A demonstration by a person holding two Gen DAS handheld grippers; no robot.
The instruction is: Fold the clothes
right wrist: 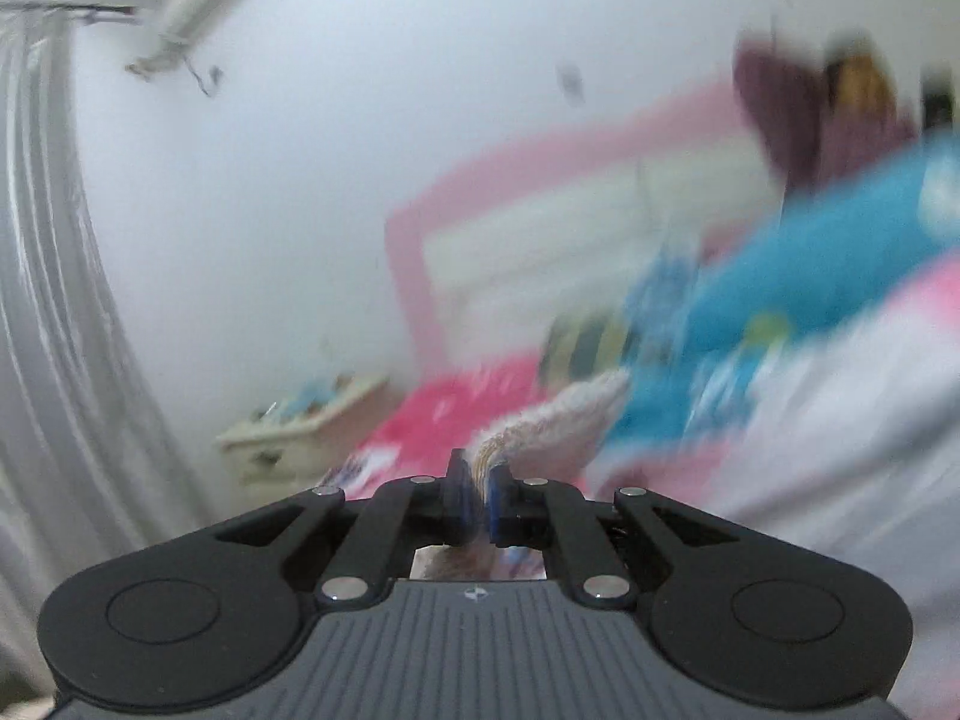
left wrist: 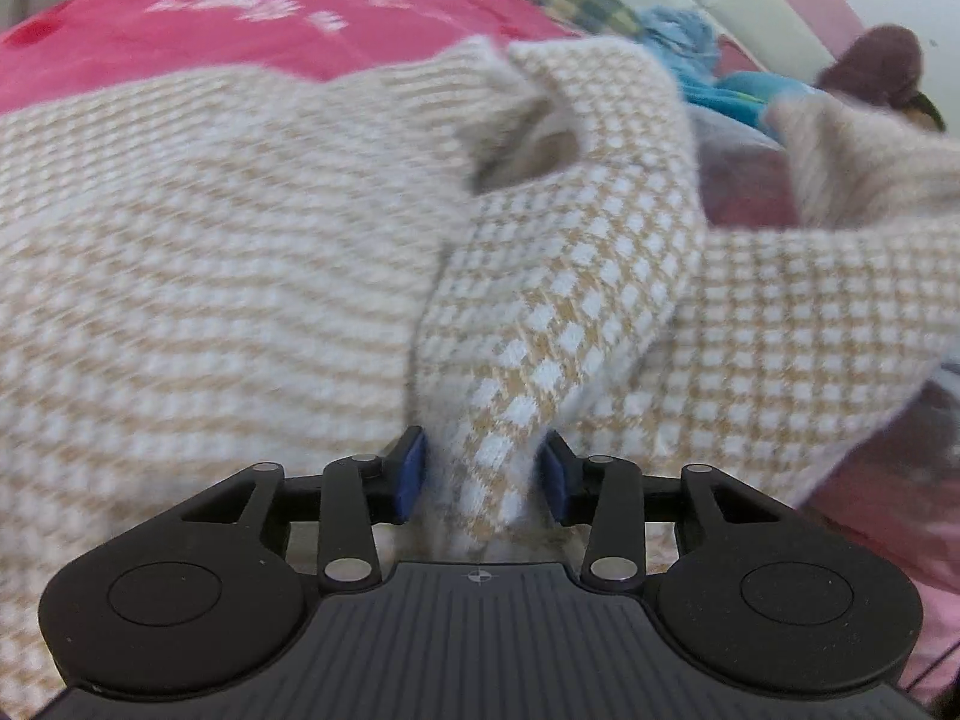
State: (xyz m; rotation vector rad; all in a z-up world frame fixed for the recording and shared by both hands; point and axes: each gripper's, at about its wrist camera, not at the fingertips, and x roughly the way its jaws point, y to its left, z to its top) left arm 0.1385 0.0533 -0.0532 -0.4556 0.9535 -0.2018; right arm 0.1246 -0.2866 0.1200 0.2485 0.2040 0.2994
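A beige-and-white checked knit garment [left wrist: 240, 240] fills the left wrist view, spread over a pink bed cover. My left gripper [left wrist: 483, 474] is shut on a bunched fold of it, the blue pads [left wrist: 411, 474] pressing the cloth from both sides. In the blurred right wrist view my right gripper [right wrist: 477, 495] points nearly level toward the wall. It is shut on a thin edge of the same checked garment [right wrist: 552, 420], which trails away from the pads to the right.
A bright pink cover with white print [left wrist: 240, 6] lies behind the garment. A heap of other clothes, blue [left wrist: 738, 90], checked green [left wrist: 588, 6] and dark maroon [left wrist: 882, 60], lies at the back right. A pink-framed headboard [right wrist: 420, 240], a small bedside table [right wrist: 300, 426] and a grey curtain [right wrist: 54, 330] stand beyond.
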